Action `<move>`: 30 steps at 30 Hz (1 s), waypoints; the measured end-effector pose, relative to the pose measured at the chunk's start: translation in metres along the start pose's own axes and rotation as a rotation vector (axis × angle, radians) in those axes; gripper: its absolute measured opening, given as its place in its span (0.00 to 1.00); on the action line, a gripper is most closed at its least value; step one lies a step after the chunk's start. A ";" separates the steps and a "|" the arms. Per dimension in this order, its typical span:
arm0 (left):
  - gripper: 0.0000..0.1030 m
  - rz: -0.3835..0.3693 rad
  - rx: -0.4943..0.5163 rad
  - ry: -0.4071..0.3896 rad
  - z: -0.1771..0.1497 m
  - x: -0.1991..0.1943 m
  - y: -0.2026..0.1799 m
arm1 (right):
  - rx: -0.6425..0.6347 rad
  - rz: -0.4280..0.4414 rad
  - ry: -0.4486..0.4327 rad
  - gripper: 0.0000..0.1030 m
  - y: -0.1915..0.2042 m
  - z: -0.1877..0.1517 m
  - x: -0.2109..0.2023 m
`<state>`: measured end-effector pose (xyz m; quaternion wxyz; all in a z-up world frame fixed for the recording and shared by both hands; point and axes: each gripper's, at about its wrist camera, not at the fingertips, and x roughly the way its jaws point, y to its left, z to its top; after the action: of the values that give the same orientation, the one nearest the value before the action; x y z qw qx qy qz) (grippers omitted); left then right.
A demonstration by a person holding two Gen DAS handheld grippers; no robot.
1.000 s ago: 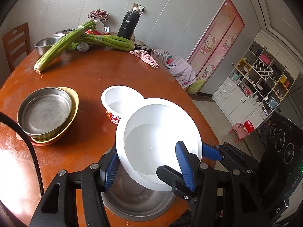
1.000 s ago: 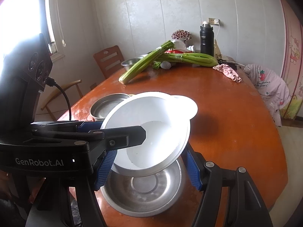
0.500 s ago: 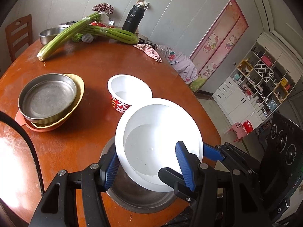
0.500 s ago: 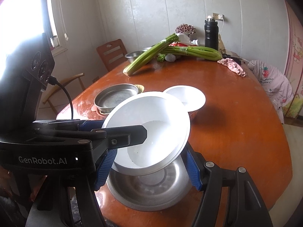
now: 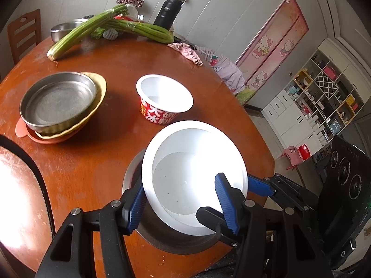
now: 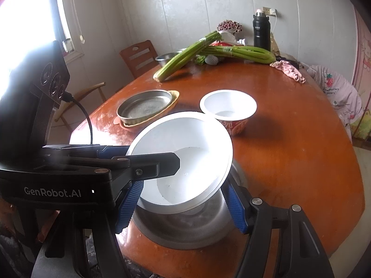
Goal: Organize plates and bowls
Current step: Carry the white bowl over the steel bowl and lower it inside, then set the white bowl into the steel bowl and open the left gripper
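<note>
A large white bowl (image 5: 192,166) hangs tilted just above a steel bowl (image 5: 162,236) at the table's near edge. My left gripper (image 5: 180,199) is shut on its left wall, one blue pad outside and one inside. My right gripper (image 6: 183,199) is shut on the same white bowl (image 6: 185,148), its pads on both sides of the lower part, over the steel bowl (image 6: 185,229). Farther back stand a red-and-white paper bowl (image 5: 162,99) and a steel pan (image 5: 58,97) stacked in a yellow dish on an orange plate.
Celery bundles (image 5: 78,32), a black flask (image 5: 168,11), a small steel bowl (image 5: 62,29) and a pink cloth (image 5: 185,51) lie at the far side of the round wooden table (image 5: 104,153). A wooden chair (image 5: 23,32) stands behind it.
Both grippers have sunk together with the white bowl, bringing it closer to the steel bowl below. The grips have not changed.
</note>
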<state>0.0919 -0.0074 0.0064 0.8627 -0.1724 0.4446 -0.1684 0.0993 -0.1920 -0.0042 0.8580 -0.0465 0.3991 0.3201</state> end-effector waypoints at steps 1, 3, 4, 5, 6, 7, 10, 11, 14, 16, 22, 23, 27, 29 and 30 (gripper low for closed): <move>0.55 0.003 0.003 0.005 -0.001 0.002 0.000 | 0.004 0.001 0.005 0.68 -0.002 -0.002 0.002; 0.55 0.007 0.003 0.011 -0.002 0.005 0.000 | 0.012 0.002 0.013 0.68 -0.003 -0.003 0.004; 0.55 0.009 0.002 0.014 -0.003 0.007 0.000 | 0.014 0.004 0.016 0.68 -0.003 -0.004 0.005; 0.55 0.009 0.002 0.017 -0.004 0.008 0.001 | 0.016 0.003 0.019 0.68 -0.004 -0.005 0.006; 0.55 0.009 0.000 0.020 -0.005 0.009 0.001 | 0.019 0.003 0.022 0.68 -0.005 -0.006 0.007; 0.55 0.010 -0.001 0.022 -0.005 0.011 0.001 | 0.020 0.003 0.024 0.68 -0.005 -0.007 0.007; 0.55 0.018 -0.001 0.029 -0.006 0.015 0.001 | 0.025 0.007 0.033 0.68 -0.008 -0.009 0.010; 0.55 0.022 0.001 0.031 -0.007 0.016 0.001 | 0.024 0.008 0.035 0.68 -0.008 -0.010 0.010; 0.55 0.030 0.004 0.044 -0.007 0.022 0.001 | 0.022 0.004 0.046 0.68 -0.009 -0.013 0.013; 0.55 0.034 -0.001 0.050 -0.008 0.025 0.002 | 0.022 0.004 0.051 0.68 -0.010 -0.014 0.015; 0.55 0.031 -0.003 0.058 -0.012 0.030 0.003 | 0.018 -0.001 0.062 0.68 -0.014 -0.018 0.017; 0.55 0.032 -0.005 0.059 -0.013 0.031 0.004 | 0.020 -0.002 0.065 0.68 -0.014 -0.019 0.017; 0.55 0.038 0.003 0.053 -0.014 0.029 0.004 | 0.013 -0.008 0.063 0.68 -0.013 -0.019 0.018; 0.55 0.039 0.005 0.051 -0.014 0.029 0.003 | 0.014 -0.002 0.061 0.68 -0.013 -0.019 0.020; 0.55 0.038 0.004 0.049 -0.014 0.028 0.004 | 0.016 -0.001 0.062 0.68 -0.014 -0.019 0.020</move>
<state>0.0963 -0.0188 -0.0227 0.8548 -0.1582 0.4686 -0.1570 0.1051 -0.1989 -0.0339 0.8456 -0.0497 0.4282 0.3150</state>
